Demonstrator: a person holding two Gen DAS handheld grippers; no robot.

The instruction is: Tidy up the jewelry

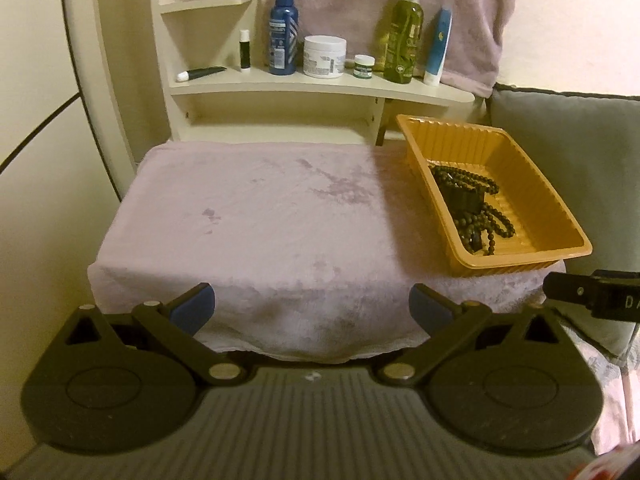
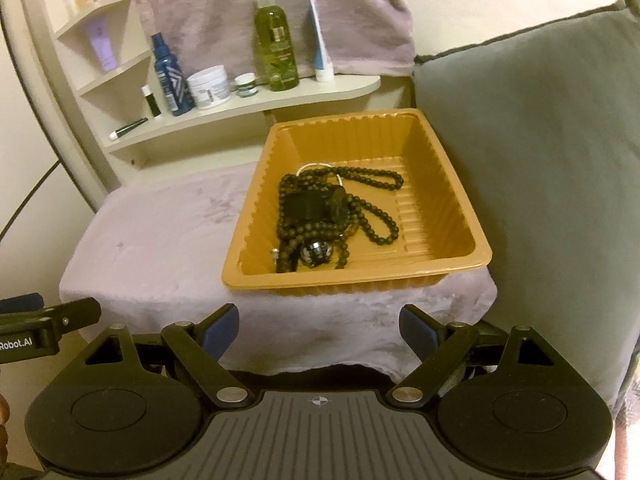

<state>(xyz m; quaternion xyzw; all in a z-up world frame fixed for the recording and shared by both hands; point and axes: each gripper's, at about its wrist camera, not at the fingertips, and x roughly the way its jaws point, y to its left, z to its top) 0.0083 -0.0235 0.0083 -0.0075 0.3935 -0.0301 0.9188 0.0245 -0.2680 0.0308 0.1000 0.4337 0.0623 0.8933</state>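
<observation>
An orange ribbed plastic tray (image 2: 460,258) (image 1: 568,246) sits on the right part of a stand draped in a pale pink towel (image 1: 260,220) (image 2: 160,248). Inside it lies a heap of jewelry: dark bead necklaces (image 2: 376,216) (image 1: 476,216), a black boxy piece (image 2: 308,206), a shiny faceted ball (image 2: 316,258) and a thin silver chain (image 2: 316,166). My left gripper (image 1: 312,306) hangs open before the towel's front edge, nothing between its blue pads. My right gripper (image 2: 320,330) is open too, just short of the tray's near rim, and holds nothing.
A cream shelf unit (image 1: 320,84) behind the stand carries a blue bottle (image 1: 283,28), a white jar (image 1: 324,56), a green spray bottle (image 1: 404,32) and tubes. A grey cushion (image 2: 540,180) stands right of the tray. A pink towel (image 2: 280,12) hangs behind.
</observation>
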